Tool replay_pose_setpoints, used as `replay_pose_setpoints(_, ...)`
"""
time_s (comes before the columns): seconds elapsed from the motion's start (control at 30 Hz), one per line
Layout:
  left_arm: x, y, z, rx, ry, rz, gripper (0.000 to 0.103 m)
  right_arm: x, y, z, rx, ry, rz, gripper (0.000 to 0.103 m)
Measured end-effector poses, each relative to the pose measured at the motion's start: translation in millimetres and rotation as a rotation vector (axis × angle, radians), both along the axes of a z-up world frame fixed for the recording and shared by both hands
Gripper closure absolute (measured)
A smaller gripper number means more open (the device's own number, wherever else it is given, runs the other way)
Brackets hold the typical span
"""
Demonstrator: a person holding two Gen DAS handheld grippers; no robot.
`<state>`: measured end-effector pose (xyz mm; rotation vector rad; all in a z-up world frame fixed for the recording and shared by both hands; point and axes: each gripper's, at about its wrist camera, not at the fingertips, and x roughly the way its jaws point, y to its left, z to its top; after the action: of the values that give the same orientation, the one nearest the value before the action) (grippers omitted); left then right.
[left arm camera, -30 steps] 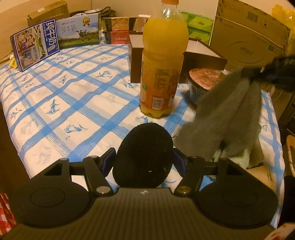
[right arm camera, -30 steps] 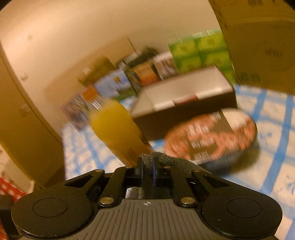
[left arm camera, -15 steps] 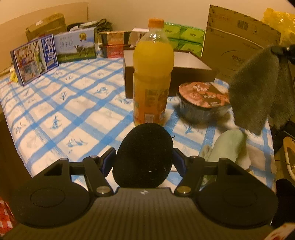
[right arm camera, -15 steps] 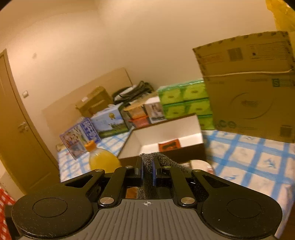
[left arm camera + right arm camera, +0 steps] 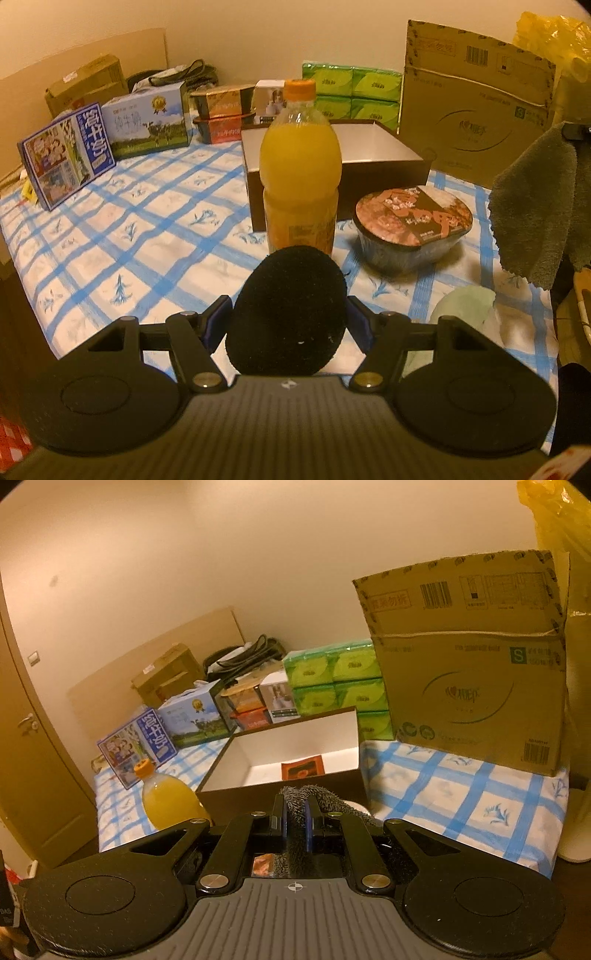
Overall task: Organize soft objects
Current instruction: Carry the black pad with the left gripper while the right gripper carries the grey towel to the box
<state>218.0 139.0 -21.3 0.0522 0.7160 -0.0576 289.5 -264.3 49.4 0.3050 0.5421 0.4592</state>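
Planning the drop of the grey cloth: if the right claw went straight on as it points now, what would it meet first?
Probably the near wall of the open box, directly ahead of the right claw holding the grey cloth; depth is uncertain.

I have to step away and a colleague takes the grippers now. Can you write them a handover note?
Left gripper: shut on a black pad, low over the table.
Right gripper: shut on a grey towel, hanging in the air in front of the open box.
A pale green cloth lies on the table's right edge.
Done: both items lifted.
Left: nothing soft is in the box yet; presumably all three go there.
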Motion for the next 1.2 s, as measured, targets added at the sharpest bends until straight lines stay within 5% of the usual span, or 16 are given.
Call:
replay_pose_setpoints(0.53,81.2,61.6,23.8,0.091,-0.06,0.035,0.039,69.8,10.0,33.9,0.019,-0.068,0.05,0.094)
replay_pose_setpoints(1.2,267.3,82.2,24.1,0.125,-0.075,-0.089,0.039,233.1,75.8,37.9,0.011,-0.133,0.103,0.094)
